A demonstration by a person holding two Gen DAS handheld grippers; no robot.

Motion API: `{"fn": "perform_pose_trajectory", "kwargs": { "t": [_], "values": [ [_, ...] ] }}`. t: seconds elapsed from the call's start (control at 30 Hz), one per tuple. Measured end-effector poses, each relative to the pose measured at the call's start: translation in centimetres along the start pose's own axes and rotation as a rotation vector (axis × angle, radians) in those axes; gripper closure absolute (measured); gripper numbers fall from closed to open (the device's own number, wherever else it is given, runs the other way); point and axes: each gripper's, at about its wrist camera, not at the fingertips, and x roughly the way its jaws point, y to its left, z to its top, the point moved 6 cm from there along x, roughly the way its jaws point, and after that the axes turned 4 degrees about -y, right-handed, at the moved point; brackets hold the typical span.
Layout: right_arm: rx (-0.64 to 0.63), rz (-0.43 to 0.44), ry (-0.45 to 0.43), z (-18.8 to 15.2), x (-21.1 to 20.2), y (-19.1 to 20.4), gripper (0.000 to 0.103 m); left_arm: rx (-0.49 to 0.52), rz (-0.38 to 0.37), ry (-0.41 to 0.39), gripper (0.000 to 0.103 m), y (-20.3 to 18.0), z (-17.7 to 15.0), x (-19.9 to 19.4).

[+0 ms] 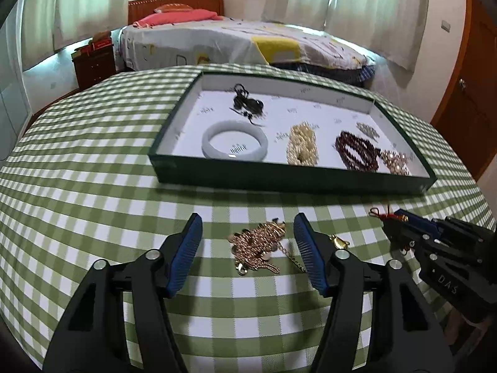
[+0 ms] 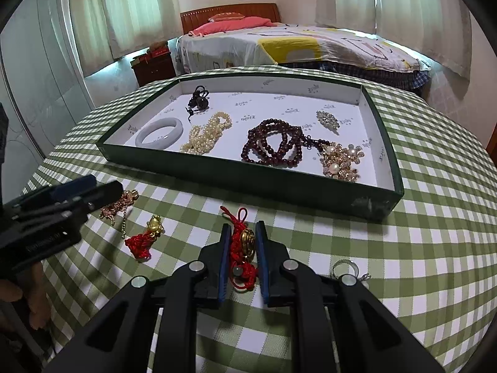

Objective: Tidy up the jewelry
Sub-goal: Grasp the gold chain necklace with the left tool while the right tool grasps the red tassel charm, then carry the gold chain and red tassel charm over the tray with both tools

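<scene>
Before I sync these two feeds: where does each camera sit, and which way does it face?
Left wrist: on the left gripper, open over the gold chain, facing the tray; right gripper at right.
Right wrist: on the right gripper, shut on a red charm, facing the tray; left gripper at left.
Shared: tray, chain, bed.

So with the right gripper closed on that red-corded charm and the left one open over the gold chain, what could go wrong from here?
1. The right gripper pinches the red-corded gold charm with knotted cord hanging loose; it could slip or snag on the green tray wall.
2. The left gripper, open around the gold chain pile, may catch only some loops, leaving the trailing chain dragging.
3. The tray is crowded; the dark red beads and pearl brooch already touch, so drops may tangle.
</scene>
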Motion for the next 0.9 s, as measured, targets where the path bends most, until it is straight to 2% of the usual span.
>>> {"fn": "perform_pose_trajectory", "kwargs": {
  "t": [0.07, 0.23, 0.33, 0.47, 0.67, 0.9],
  "values": [
    [0.006, 0.004, -0.003, 0.0, 0.0, -0.1, 0.086, 0.003, -0.003, 0.025, 0.054, -0.2, -0.3, 0.4],
    [0.017, 0.01, -0.007, 0.0, -0.1, -0.3, 0.086, 0.033, -0.006, 0.034, 0.056, -0.7, -0.7, 0.8],
    [0.017, 0.011, -0.008, 0.0, -0.1, -0.3, 0.086, 0.067, -0.001, 0.026, 0.07, -1.1, -0.8, 0.8],
    [0.016, 0.01, -0.008, 0.0, -0.1, -0.3, 0.086, 0.069, -0.012, 0.025, 0.083, -1.0, -0.8, 0.7],
    [0.015, 0.009, -0.009, 0.0, -0.2, -0.3, 0.086, 0.051, -0.049, 0.018, 0.09, -0.8, -0.9, 0.4],
    [0.017, 0.006, -0.014, 0.0, -0.3, -0.4, 0.086, 0.044, -0.051, -0.001, 0.092, -0.8, -0.8, -0.3]
  ]
}}
